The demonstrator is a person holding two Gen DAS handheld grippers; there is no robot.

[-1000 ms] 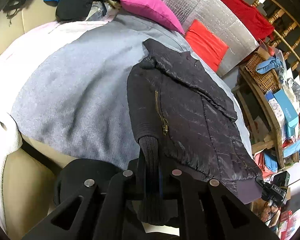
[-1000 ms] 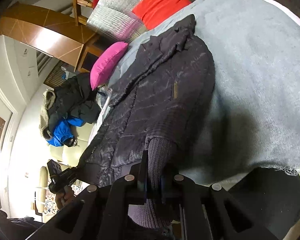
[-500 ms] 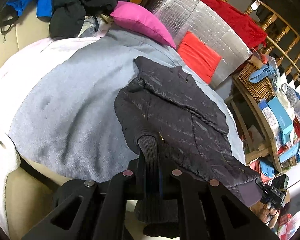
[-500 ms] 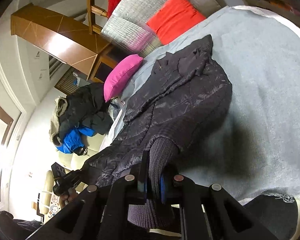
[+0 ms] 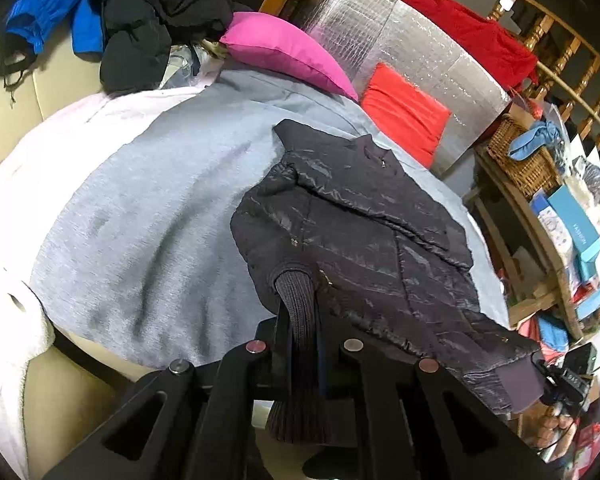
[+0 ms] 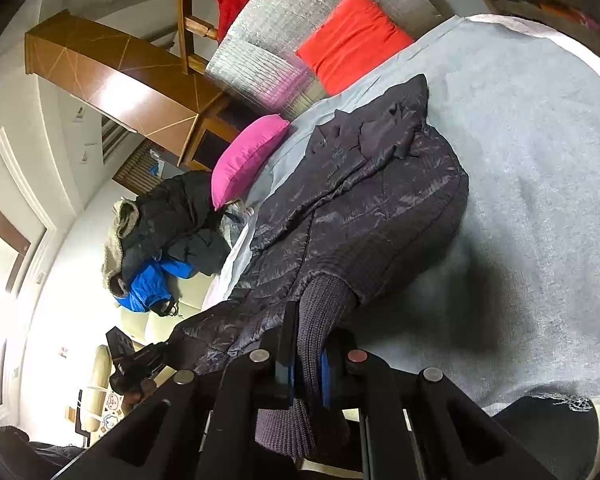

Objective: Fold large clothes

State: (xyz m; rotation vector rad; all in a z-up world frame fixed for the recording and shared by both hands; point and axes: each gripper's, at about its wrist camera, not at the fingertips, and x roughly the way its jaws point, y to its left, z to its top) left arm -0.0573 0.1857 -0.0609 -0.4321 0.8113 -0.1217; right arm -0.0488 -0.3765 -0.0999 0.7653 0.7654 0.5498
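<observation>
A grey blanket fills the frame's centre, cushions lining its upper edge. Across it we stretch a dark quilted jacket, hem lifted toward the lower frame, likely to fold it over. Our left gripper and right gripper each sit clamped on a ribbed hem corner.

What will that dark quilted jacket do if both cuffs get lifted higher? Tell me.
The jacket will probably sag between the grips: it is soft and already drapes in folds on the grey blanket. Its shiny quilted shell looks slippery, so it may slide across the blanket. The ribbed cuffs look grippier, and both sets of jaws are shut on them.
</observation>
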